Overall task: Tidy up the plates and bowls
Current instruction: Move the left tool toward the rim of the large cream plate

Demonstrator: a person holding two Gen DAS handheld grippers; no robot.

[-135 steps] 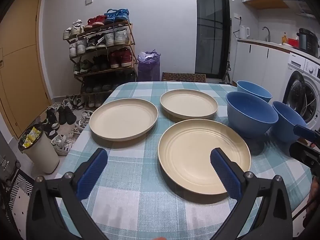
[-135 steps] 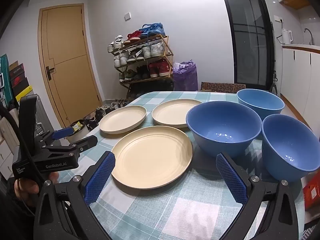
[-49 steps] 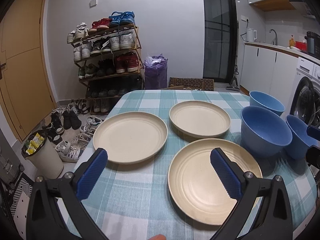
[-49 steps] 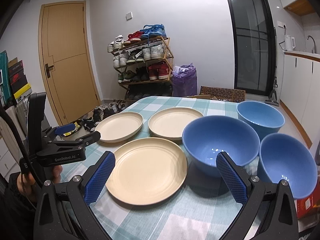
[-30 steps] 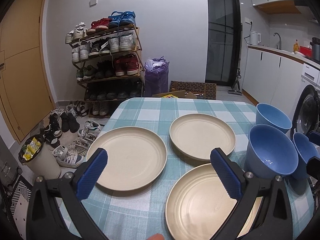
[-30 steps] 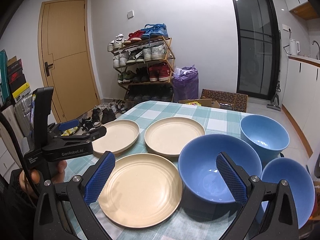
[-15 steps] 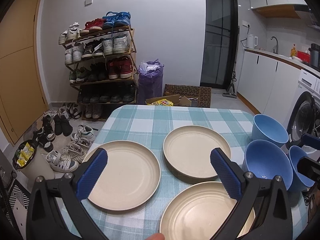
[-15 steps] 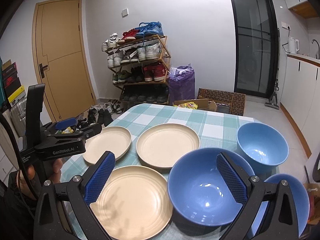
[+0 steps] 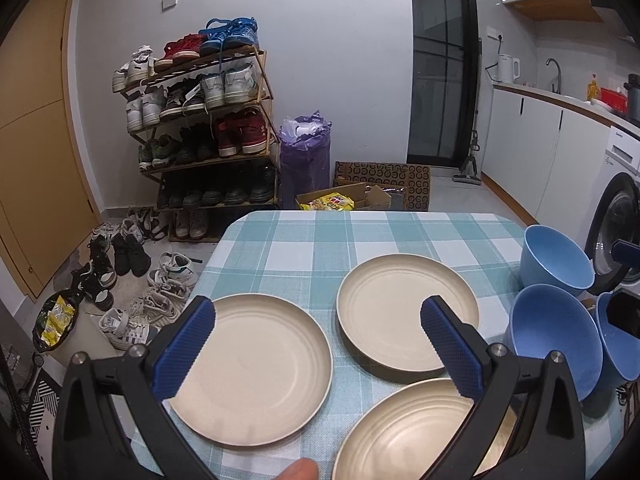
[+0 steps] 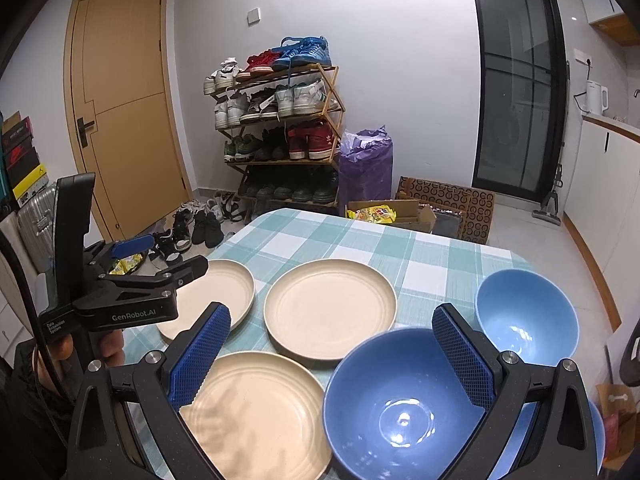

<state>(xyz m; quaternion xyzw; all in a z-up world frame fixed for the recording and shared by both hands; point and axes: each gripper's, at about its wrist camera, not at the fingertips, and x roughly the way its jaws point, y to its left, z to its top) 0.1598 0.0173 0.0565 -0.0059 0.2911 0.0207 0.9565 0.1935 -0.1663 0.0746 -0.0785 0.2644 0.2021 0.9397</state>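
Observation:
Three cream plates lie on the checked table: a left plate (image 9: 256, 364), a far plate (image 9: 404, 328) and a near plate (image 9: 416, 432). Three blue bowls stand at the right: a far bowl (image 9: 556, 260), a middle bowl (image 9: 552, 336) and a near bowl (image 9: 618, 344). My left gripper (image 9: 318, 340) is open and empty, held high above the plates. My right gripper (image 10: 332, 348) is open and empty, held above the middle bowl (image 10: 400, 408) and the near plate (image 10: 256, 412). The left gripper also shows in the right wrist view (image 10: 160, 260).
The table (image 9: 360, 236) has a teal and white checked cloth. Beyond its far edge stand a shoe rack (image 9: 200, 128), a purple bag (image 9: 304, 164) and cardboard boxes (image 9: 380, 188). Shoes lie on the floor at the left. A washing machine (image 9: 616, 216) is at the right.
Both grippers have risen and now look down on the table from higher up. Plates and bowls have not moved. Both grippers stay open.

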